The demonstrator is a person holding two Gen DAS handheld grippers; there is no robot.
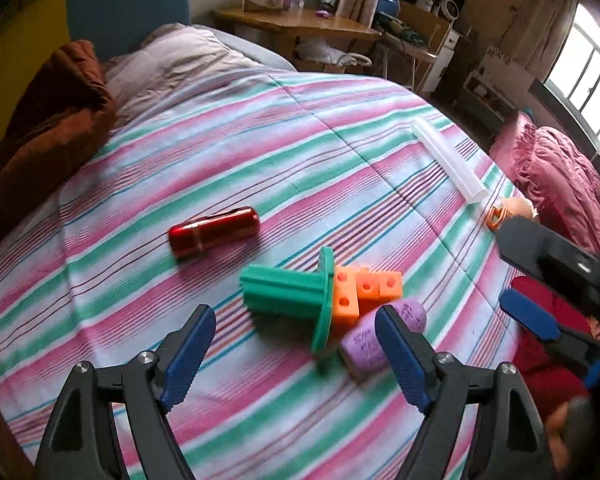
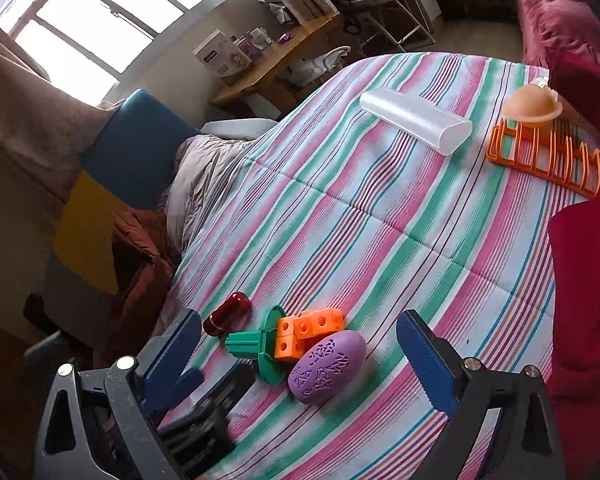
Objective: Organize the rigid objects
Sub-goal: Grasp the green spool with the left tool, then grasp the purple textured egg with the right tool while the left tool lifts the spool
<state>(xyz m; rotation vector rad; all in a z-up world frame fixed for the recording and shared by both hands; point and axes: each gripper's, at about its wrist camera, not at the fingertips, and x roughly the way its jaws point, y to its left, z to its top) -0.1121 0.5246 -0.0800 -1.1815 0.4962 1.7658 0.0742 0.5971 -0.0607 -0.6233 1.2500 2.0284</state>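
My left gripper (image 1: 298, 356) hangs open over a striped bedspread (image 1: 260, 128), nothing pressed between its blue pads. Just ahead of it lie a green flanged piece (image 1: 288, 292), a cluster of orange cube blocks (image 1: 364, 288) and a purple patterned egg (image 1: 374, 340), which the right-hand finger partly covers. A red capsule (image 1: 214, 232) lies further left. My right gripper (image 2: 298, 360) is open too, with the same pile in front of it: the green piece (image 2: 256, 346), orange blocks (image 2: 308, 332), purple egg (image 2: 328, 366) and red capsule (image 2: 226, 314). In the left wrist view it (image 1: 502, 268) shows at the right edge.
A clear plastic case (image 2: 416, 120) lies far across the bed, beside an orange rack (image 2: 548, 156) with a peach dome (image 2: 532, 108) on it. A brown blanket (image 1: 52, 120) sits at the bed's left, a wooden desk (image 1: 296, 24) behind, a person's red sleeve (image 2: 588, 300) at the right.
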